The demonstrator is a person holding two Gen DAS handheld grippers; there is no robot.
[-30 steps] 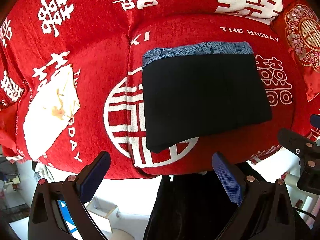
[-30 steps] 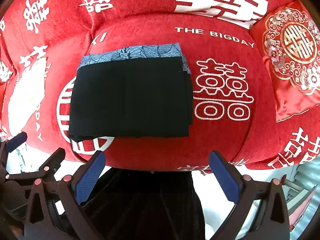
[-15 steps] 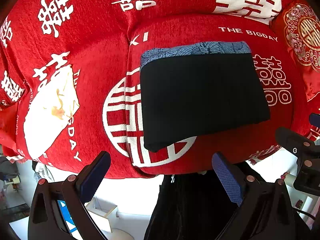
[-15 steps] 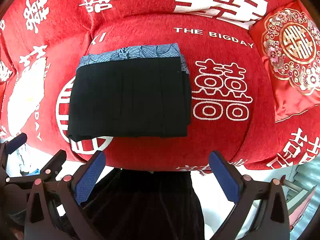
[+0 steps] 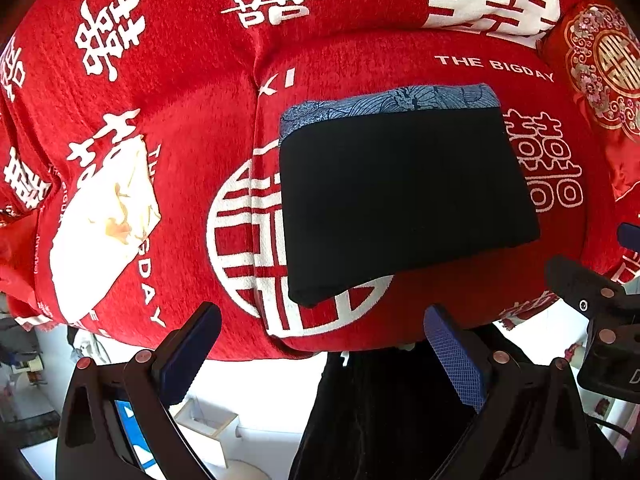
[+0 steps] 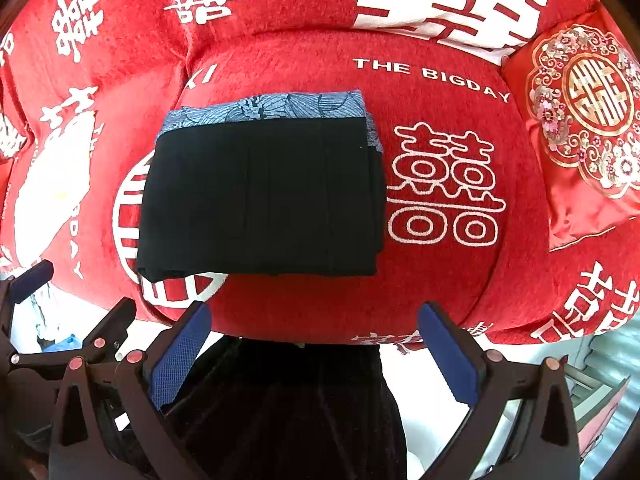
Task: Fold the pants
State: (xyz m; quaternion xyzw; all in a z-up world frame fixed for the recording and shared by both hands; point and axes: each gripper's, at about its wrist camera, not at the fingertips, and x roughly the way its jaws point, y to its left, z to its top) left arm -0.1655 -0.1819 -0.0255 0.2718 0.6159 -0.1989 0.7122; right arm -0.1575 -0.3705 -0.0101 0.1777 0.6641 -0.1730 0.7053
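Observation:
Black pants (image 5: 404, 200) (image 6: 260, 200) lie folded into a flat rectangle on a red sofa seat cushion (image 5: 460, 56) (image 6: 440, 280). They rest on a folded blue patterned cloth (image 5: 396, 98) (image 6: 268, 108) whose far edge shows behind them. My left gripper (image 5: 320, 328) hangs open in front of the cushion's near edge, nothing between its blue pads. My right gripper (image 6: 314, 326) is likewise open and empty, off the sofa's front edge. Each gripper appears at the side of the other's view: the right one (image 5: 600, 312), the left one (image 6: 68, 344).
A white cushion (image 5: 104, 224) lies on the left seat. A red and gold embroidered pillow (image 6: 580, 120) sits at the right. Below the sofa edge a person's dark clothing (image 6: 288, 408) fills the space between the fingers, over a white floor (image 5: 248, 392) with a small box (image 5: 208, 424).
Both grippers have drawn back very slightly from the sofa; the folded pants sit marginally higher in each view. Nothing was grasped or released.

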